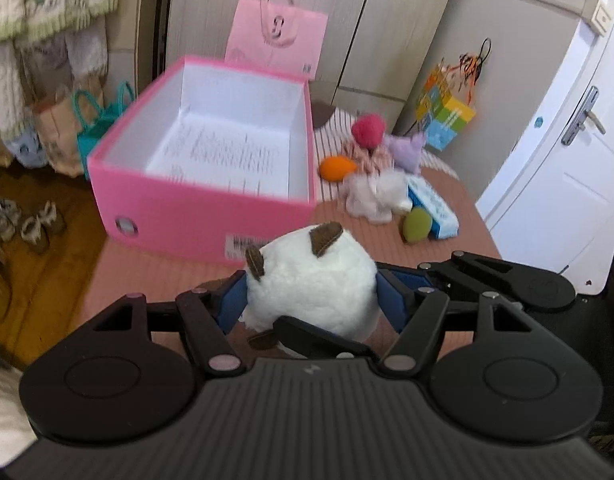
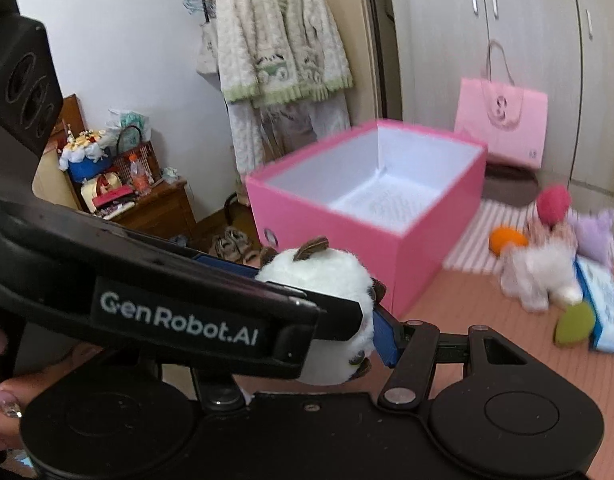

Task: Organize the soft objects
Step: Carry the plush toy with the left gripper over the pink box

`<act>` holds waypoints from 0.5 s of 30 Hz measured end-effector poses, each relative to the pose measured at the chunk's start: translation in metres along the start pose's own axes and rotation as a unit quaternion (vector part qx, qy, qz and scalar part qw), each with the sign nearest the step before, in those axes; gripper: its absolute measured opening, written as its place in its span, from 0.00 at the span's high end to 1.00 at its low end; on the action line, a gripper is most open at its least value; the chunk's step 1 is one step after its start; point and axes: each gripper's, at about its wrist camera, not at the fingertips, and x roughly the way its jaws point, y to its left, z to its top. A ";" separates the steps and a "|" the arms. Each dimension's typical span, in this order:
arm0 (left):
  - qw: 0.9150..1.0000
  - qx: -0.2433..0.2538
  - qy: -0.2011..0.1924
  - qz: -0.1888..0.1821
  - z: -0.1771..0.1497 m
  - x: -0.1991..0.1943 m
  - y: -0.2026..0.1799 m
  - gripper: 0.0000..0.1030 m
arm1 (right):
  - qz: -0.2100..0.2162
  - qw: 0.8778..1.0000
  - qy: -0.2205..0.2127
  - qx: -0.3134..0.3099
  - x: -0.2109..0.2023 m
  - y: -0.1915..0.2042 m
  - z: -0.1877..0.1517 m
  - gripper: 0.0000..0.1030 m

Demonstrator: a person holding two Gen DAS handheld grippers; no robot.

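A round white plush toy with brown ears hangs above the pink mat, just in front of the open pink box. My left gripper is shut on it, a blue pad pressed into each side. In the right wrist view the same plush toy shows, with my right gripper closed on it too. One of its blue fingers pushes into the toy's right side. The other finger is hidden behind the left gripper's body. The pink box has a white inside holding only a printed sheet.
A pile of soft things lies right of the box: red pompom, orange egg, purple plush, white plush, green egg, blue pack. A pink bag leans on the wardrobe. Shoes sit on the floor.
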 end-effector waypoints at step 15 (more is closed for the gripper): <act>0.999 0.022 -0.027 -0.030 0.111 0.042 0.024 0.34 | -0.031 0.999 -0.035 0.000 0.041 -0.042 0.094 0.37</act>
